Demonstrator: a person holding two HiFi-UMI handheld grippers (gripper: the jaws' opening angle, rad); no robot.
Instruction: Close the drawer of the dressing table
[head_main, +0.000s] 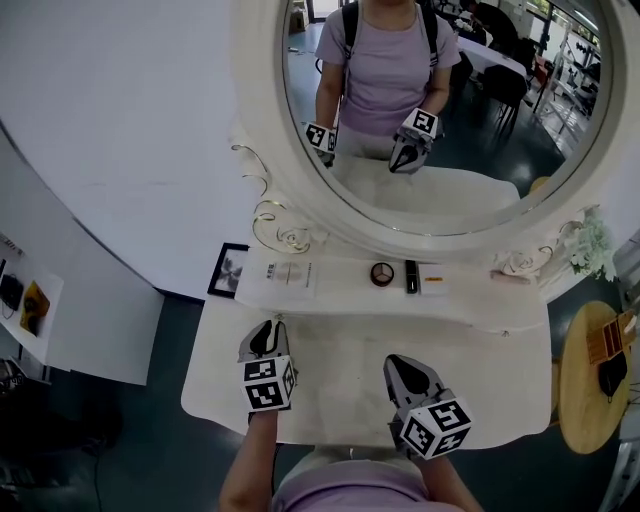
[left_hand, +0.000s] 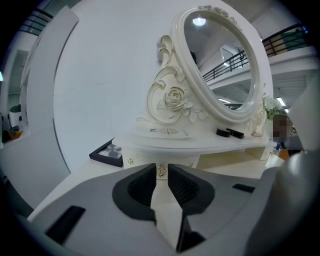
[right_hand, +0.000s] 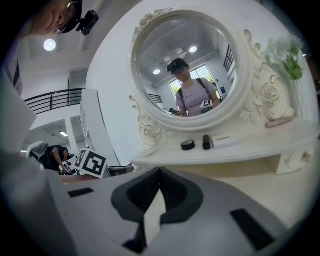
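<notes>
Standing at the white dressing table, one tool per hand, both low over the tabletop and aimed twd the oval mirror. On the left side: left gripper, jaws narrowly apart w/ a slim gap, nothing btwn them. On the right side: right gripper, jaw tips pressed together, empty. Straight ahead of the left jaws, near but not touching: small drawer under the left end of the raised shelf, gold knob showing thru the gap. Looks flush w/ its neighbours (can't be sure from this angle). On the shelf, left to right: leaflet, round compact, black tube, white card. At the table's left rear corner: black picture frame. Off to the right: white flowers, round wooden side table.
</notes>
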